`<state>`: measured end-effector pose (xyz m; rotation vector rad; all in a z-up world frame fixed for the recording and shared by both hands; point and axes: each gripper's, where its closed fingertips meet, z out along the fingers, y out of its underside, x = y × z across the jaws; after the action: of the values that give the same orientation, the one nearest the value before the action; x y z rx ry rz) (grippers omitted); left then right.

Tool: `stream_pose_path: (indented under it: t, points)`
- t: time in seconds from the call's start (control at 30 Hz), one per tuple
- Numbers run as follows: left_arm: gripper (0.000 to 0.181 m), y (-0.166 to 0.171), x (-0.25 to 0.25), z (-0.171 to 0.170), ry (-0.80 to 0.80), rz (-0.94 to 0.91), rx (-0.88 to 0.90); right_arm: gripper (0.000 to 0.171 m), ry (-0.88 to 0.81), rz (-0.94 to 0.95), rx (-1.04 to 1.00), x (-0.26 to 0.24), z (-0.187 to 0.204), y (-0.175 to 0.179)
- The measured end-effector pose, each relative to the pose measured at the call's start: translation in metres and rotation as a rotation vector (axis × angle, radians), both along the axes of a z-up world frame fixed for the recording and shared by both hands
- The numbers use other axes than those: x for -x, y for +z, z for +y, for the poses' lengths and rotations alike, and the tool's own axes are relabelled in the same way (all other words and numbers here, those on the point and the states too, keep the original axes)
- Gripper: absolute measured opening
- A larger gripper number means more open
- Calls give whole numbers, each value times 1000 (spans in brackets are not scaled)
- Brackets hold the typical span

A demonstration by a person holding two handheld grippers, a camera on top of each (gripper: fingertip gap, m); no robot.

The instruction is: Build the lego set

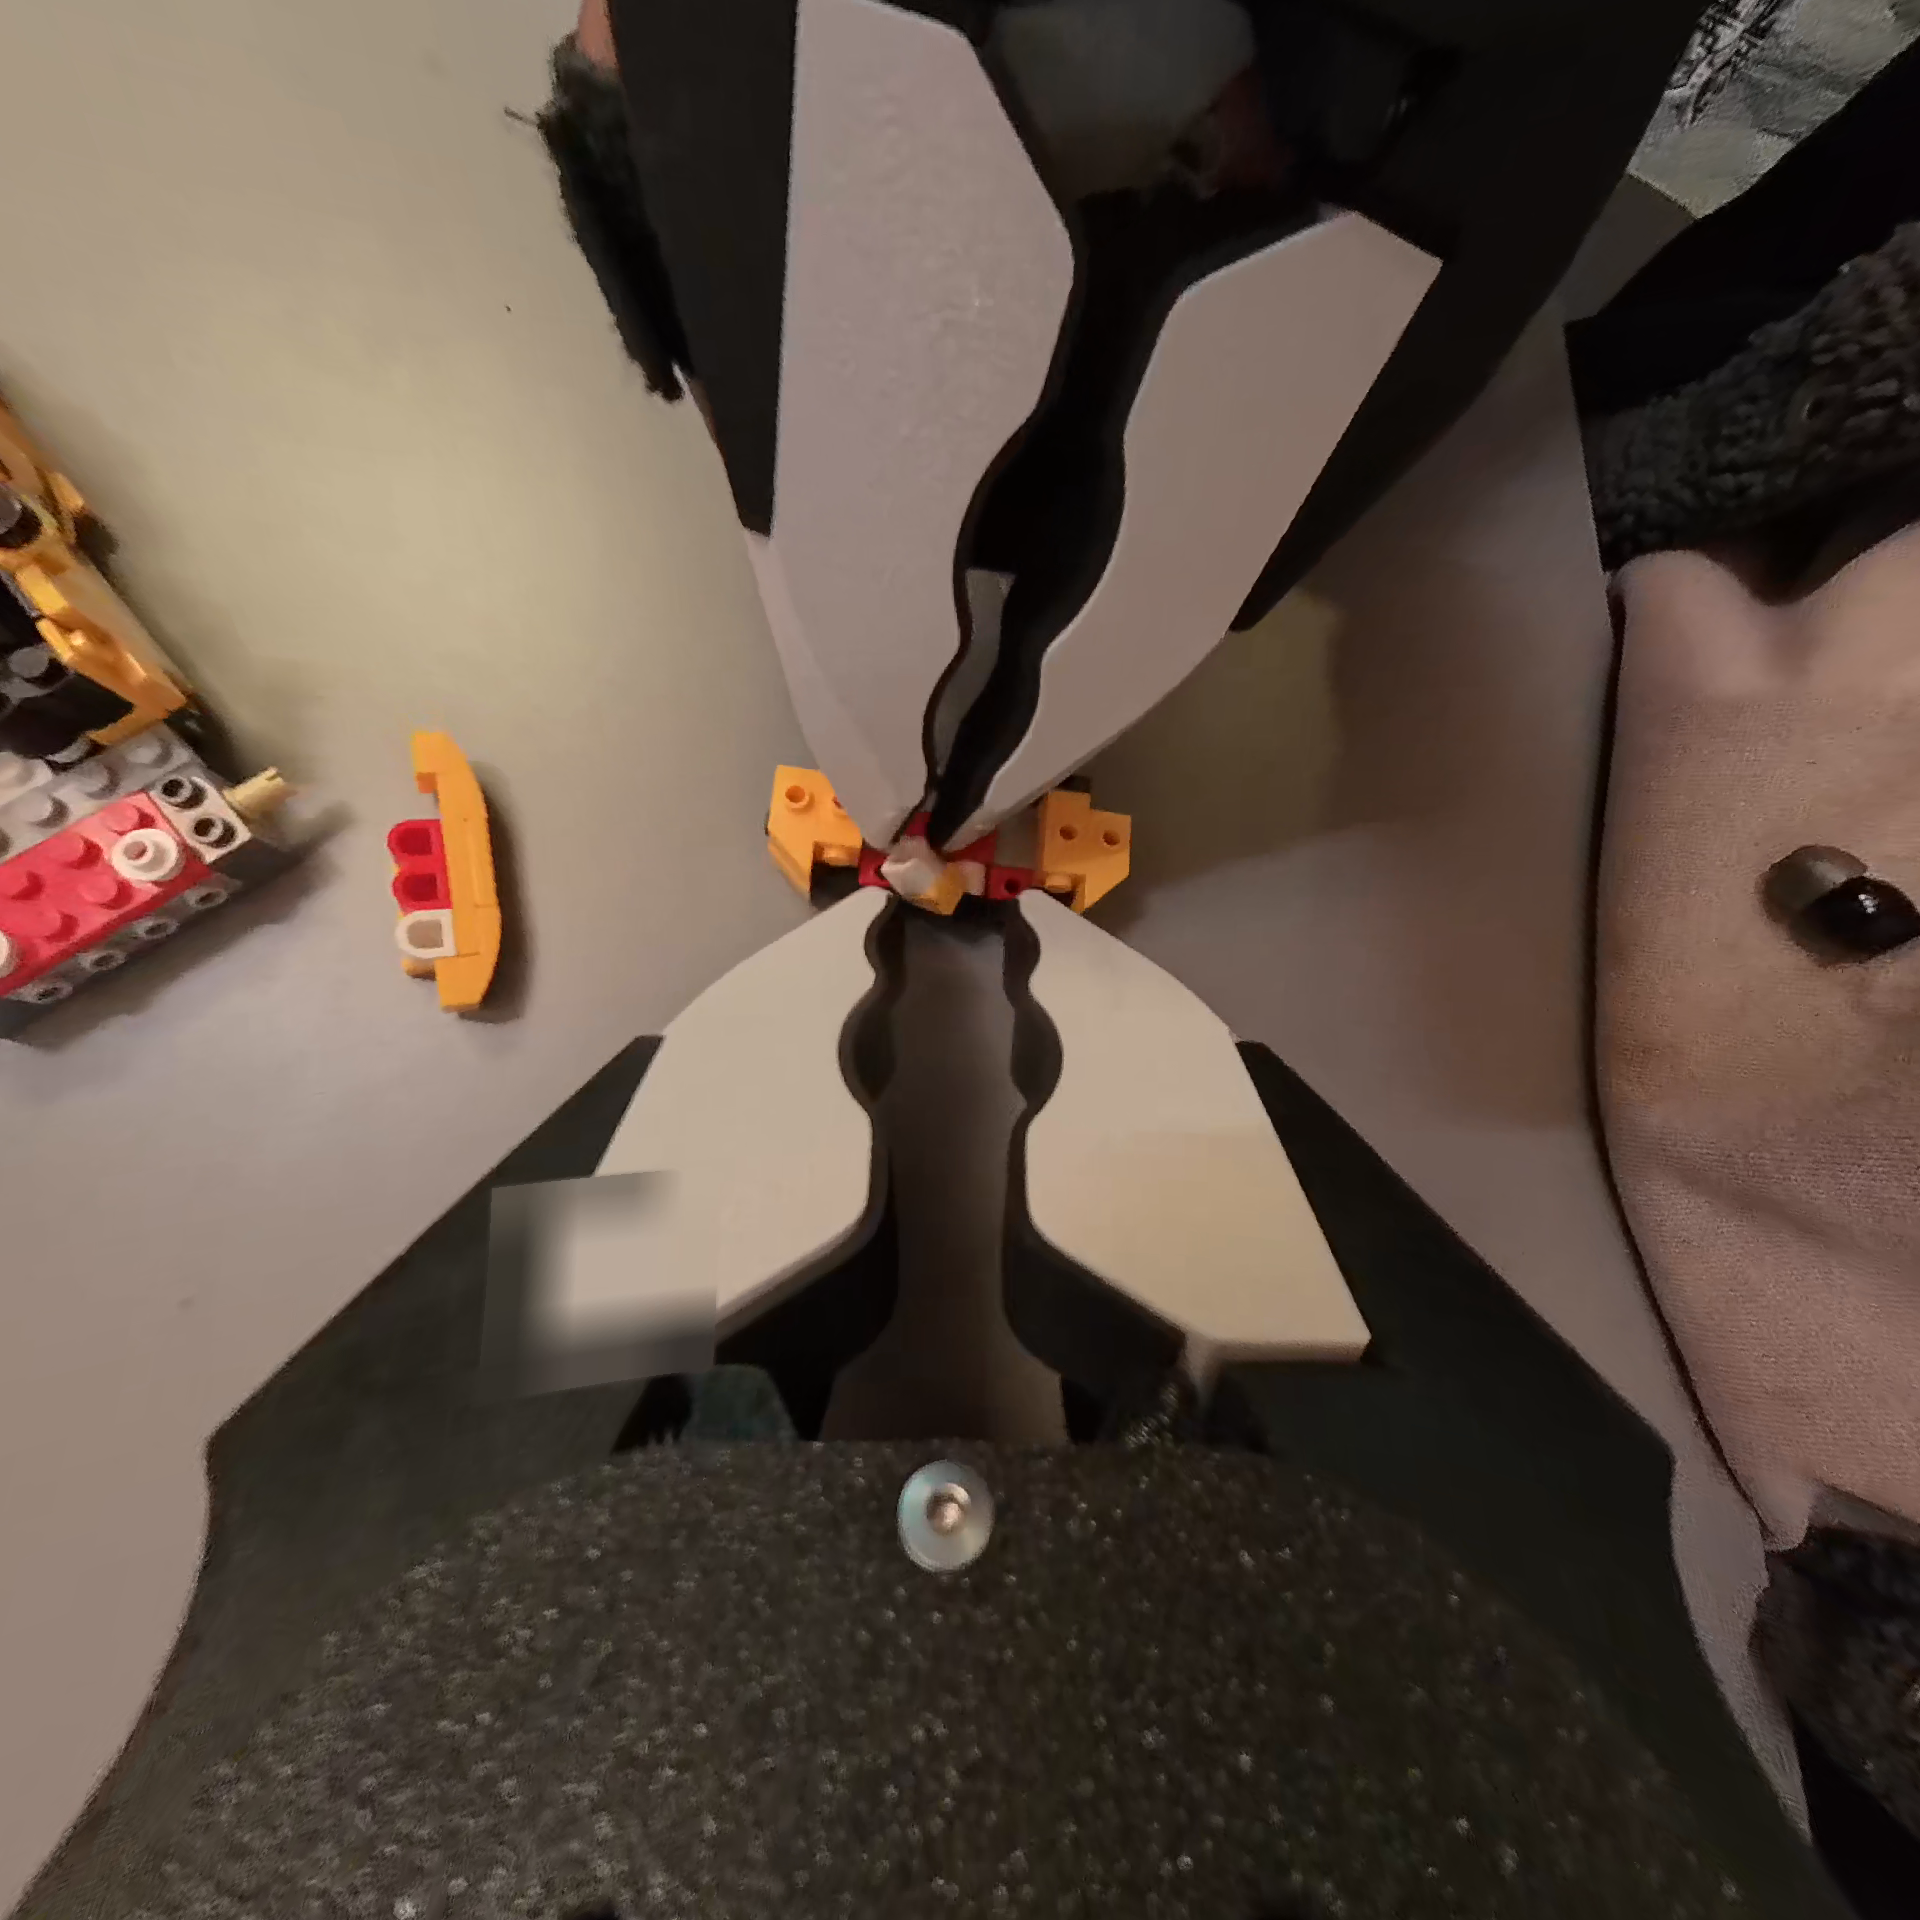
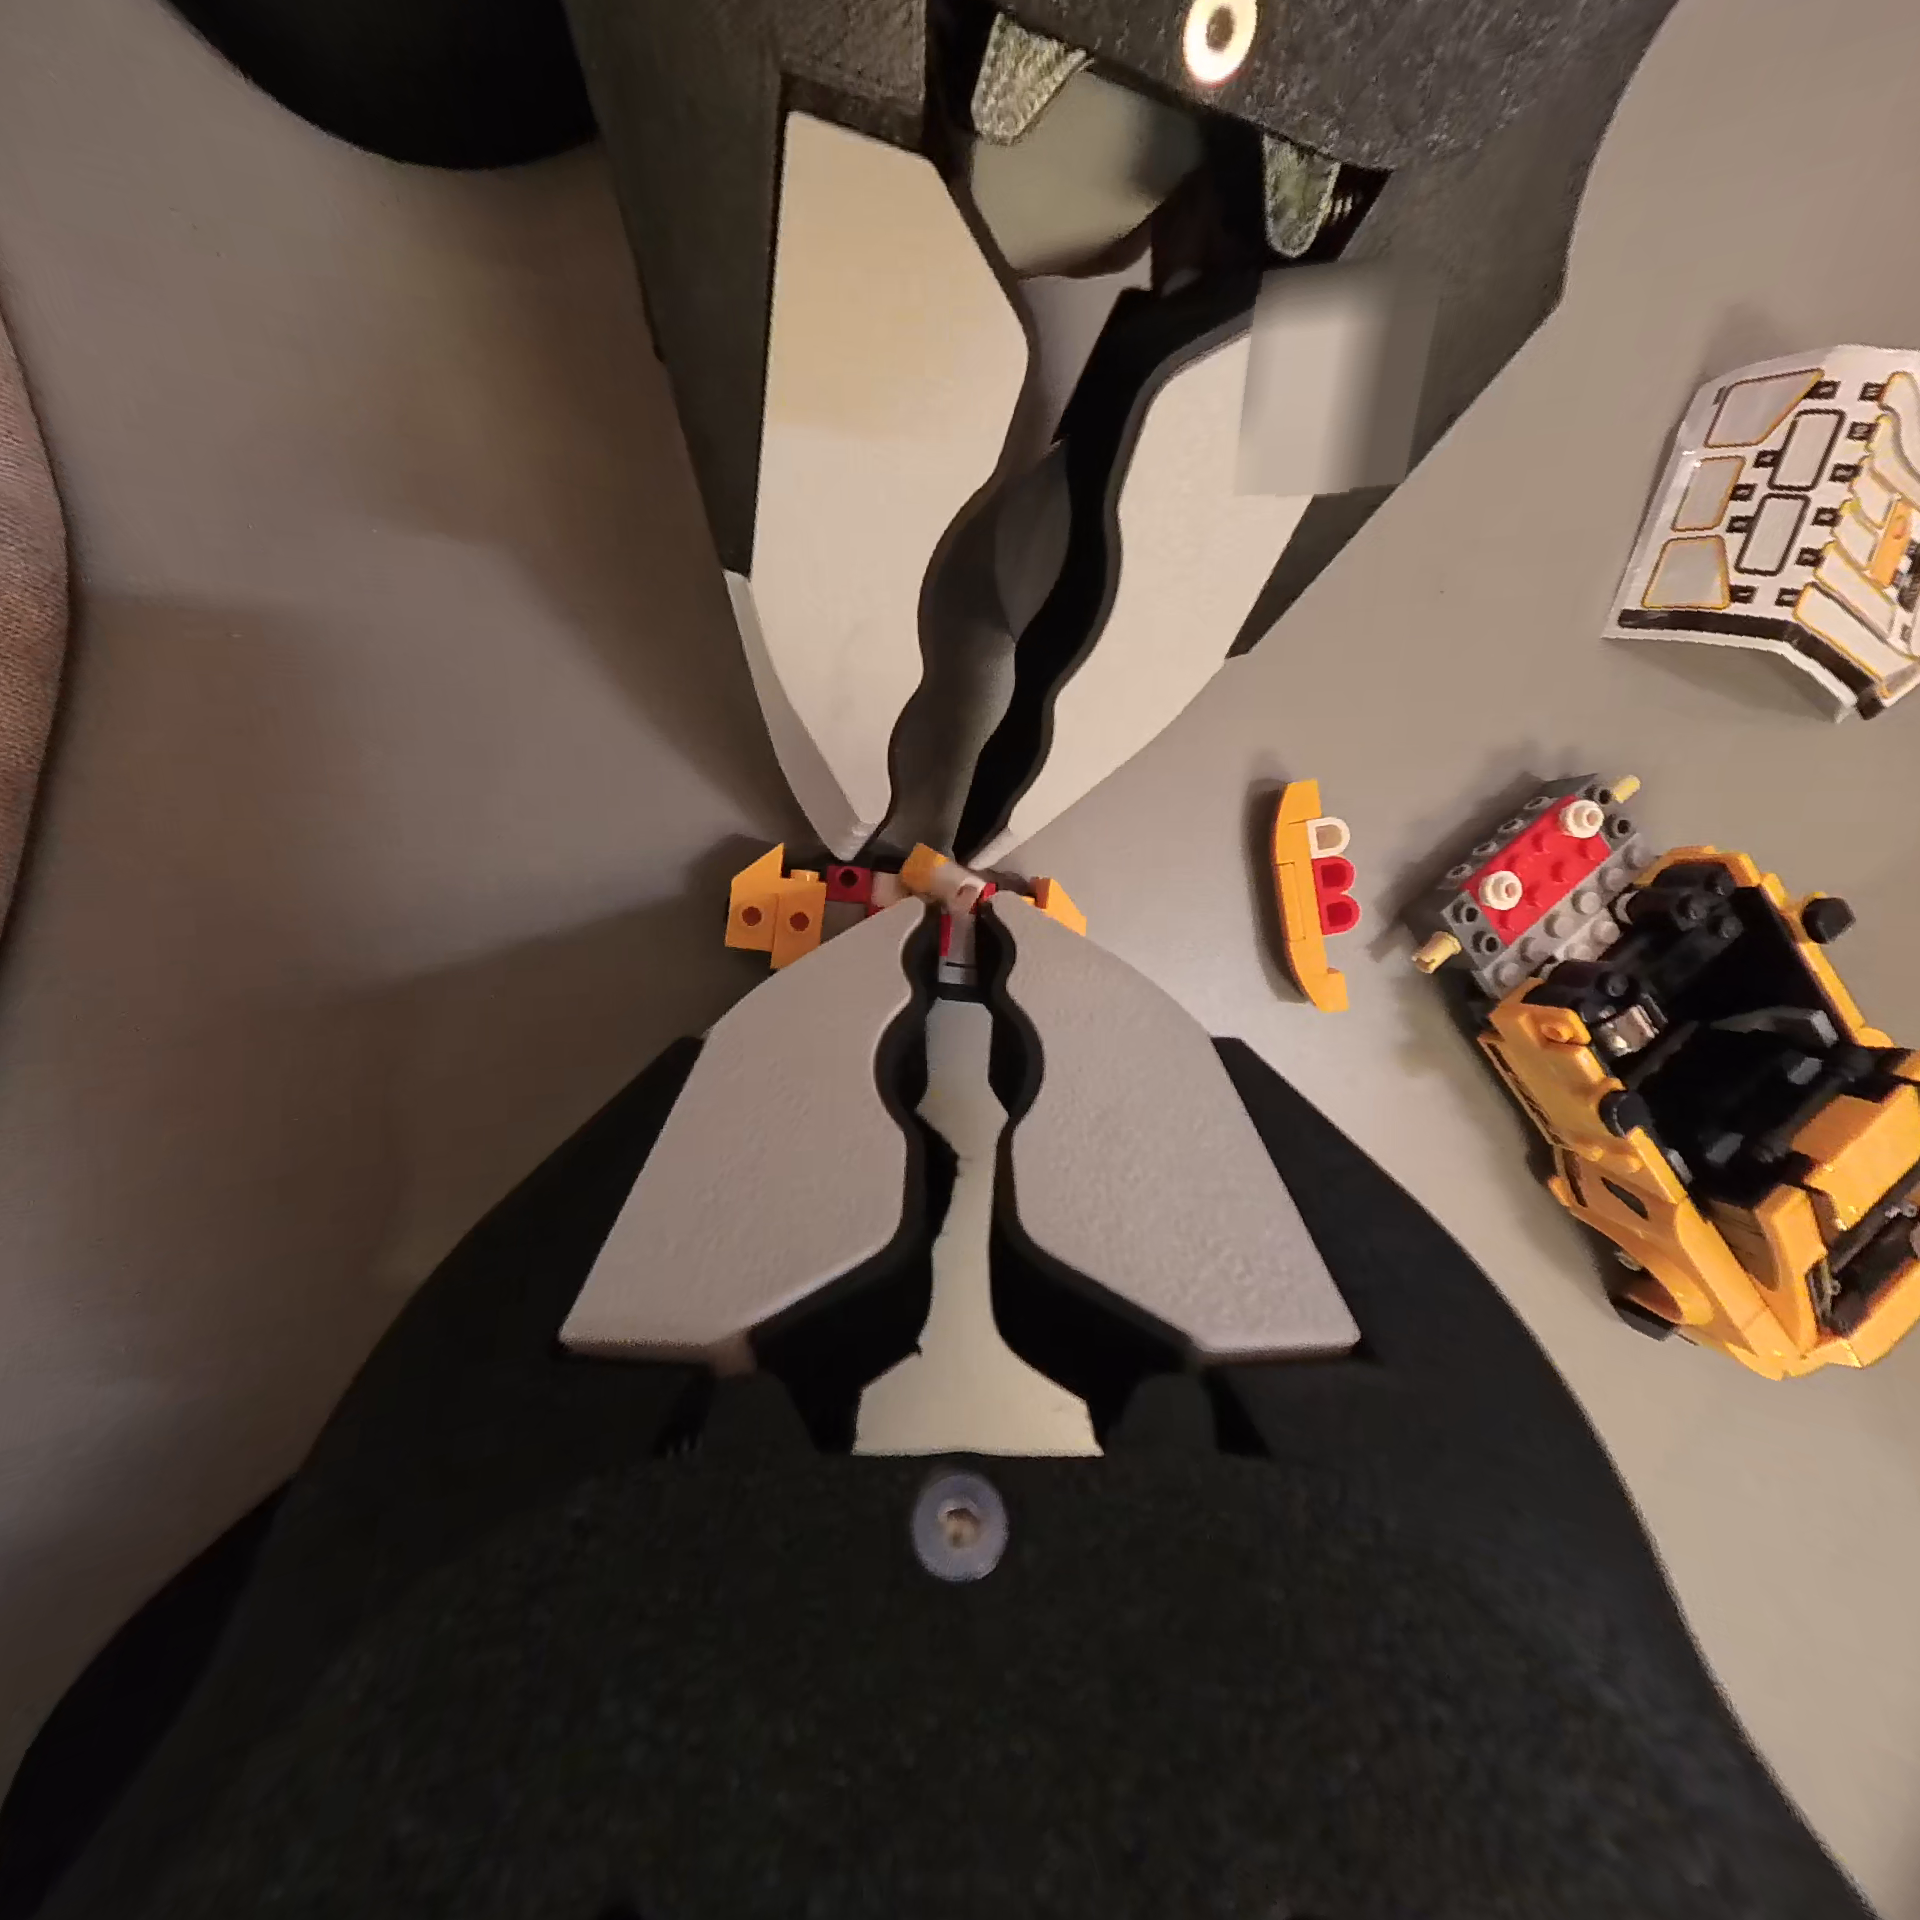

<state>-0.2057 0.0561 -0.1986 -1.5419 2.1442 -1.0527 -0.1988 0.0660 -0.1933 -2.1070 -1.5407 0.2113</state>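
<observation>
The small orange-and-red lego sub-assembly (image 1: 940, 857) lies on the grey table (image 1: 312, 416) with its long axis crosswise to both claws, which meet over its middle from opposite ends. The left claw (image 1: 945, 912) stands slightly parted at the piece's near edge; the right claw (image 2: 961, 914) is clenched on a small white-and-orange piece (image 2: 951, 878) at the centre. Only the right wrist view shows the whole yellow car (image 2: 1683, 1101) and the sticker sheet (image 2: 1777, 540); both views show the curved orange piece (image 2: 1307, 896).

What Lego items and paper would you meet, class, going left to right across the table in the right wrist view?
Small orange-and-red assembly between the gripper tips → curved orange piece with red bricks → yellow car; the sticker sheet lies farther up, above the car.
</observation>
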Motion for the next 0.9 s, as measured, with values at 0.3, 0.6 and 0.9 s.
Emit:
stream_pose_path:
  t: [0.3, 0.6, 0.9]
  points:
    - [12, 1, -3, 2, 4, -33, -7, 12, 109, -21, -15, 5, -2, 3]
    - [10, 0, -4, 5, 15, -31, 8, 8, 143, -37, -3, 4, -2, -2]
    - [13, 0, -4, 7, 13, -42, -16, 2, -35, 151, 62, 2, 1, 2]
